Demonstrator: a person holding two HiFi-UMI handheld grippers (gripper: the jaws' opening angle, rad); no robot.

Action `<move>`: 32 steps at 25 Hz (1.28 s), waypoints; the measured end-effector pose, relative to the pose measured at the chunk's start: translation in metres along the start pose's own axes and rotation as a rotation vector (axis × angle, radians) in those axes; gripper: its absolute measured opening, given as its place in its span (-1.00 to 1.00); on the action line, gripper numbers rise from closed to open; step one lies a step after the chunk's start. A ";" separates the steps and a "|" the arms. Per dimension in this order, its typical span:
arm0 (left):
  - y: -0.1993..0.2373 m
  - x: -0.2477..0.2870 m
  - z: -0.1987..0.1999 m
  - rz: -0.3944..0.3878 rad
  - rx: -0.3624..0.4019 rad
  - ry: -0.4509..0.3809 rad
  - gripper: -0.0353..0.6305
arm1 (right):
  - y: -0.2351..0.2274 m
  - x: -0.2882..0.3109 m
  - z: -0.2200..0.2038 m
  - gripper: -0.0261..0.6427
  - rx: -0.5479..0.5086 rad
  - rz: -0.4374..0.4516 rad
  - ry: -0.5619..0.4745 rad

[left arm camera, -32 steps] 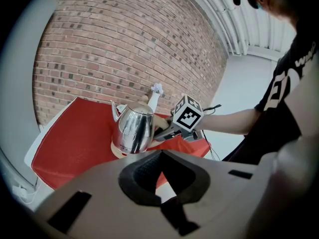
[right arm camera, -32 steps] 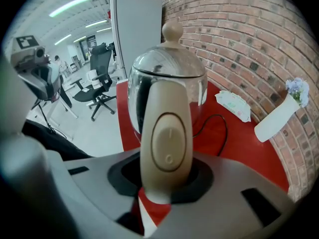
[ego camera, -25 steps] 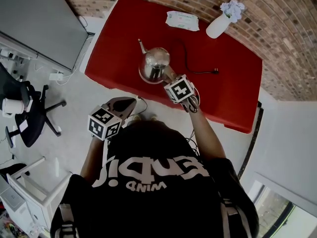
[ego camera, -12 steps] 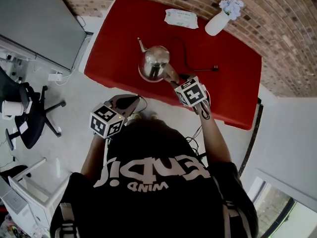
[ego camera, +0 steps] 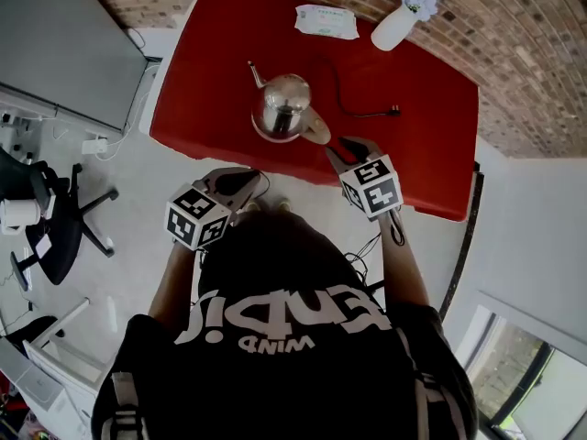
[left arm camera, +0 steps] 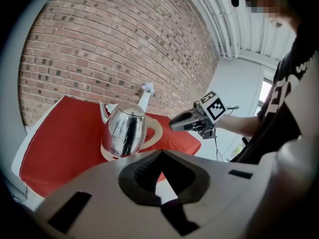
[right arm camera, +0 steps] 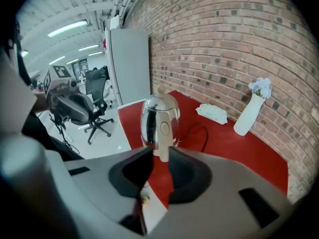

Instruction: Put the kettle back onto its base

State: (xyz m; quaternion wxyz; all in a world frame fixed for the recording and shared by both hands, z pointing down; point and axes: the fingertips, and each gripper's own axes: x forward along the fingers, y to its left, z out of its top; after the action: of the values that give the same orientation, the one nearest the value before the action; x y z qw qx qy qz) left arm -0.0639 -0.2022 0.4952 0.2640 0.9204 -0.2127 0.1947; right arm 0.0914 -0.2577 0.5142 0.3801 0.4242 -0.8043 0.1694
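The shiny steel kettle [ego camera: 280, 106] stands upright on its cream base [left arm camera: 106, 155] on the red table [ego camera: 431, 136]. Its spout points to the far left and its cream handle [right arm camera: 163, 136] faces me. The black power cord [ego camera: 341, 94] trails right to a loose plug [ego camera: 396, 110]. My right gripper [ego camera: 344, 147] hangs above the table's near edge, clear of the handle. Its jaws are closing with nothing between them. My left gripper [ego camera: 246, 180] is off the table on the near side, fingertips together and empty. In the left gripper view the right gripper [left arm camera: 187, 121] shows to the right of the kettle [left arm camera: 123, 131].
A white vase with pale flowers [ego camera: 401, 21] and a packet of wipes [ego camera: 326, 21] sit at the table's far side by the brick wall. A grey cabinet [ego camera: 55, 44] and an office chair [ego camera: 46, 227] stand on the floor to the left.
My right gripper has drawn back from the kettle's handle, up and to the right, toward me. The kettle stays on its base. The left gripper has hardly moved.
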 end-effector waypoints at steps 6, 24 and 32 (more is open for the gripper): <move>0.000 -0.001 0.002 -0.045 0.012 -0.010 -0.87 | 0.036 -0.023 -0.006 -0.86 0.019 0.105 -0.023; -0.014 -0.013 -0.008 0.049 -0.012 -0.063 -0.87 | 0.102 -0.050 -0.054 -0.86 0.079 0.292 -0.008; -0.068 -0.012 -0.030 0.084 0.005 -0.068 -0.87 | 0.125 -0.092 -0.108 -0.86 0.127 0.339 -0.041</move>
State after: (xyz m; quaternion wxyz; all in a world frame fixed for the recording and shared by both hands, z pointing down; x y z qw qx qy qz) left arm -0.0477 -0.1299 0.4855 0.2459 0.9174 -0.2596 0.1749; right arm 0.0725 -0.0693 0.5220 0.3021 0.3093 -0.8595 0.2728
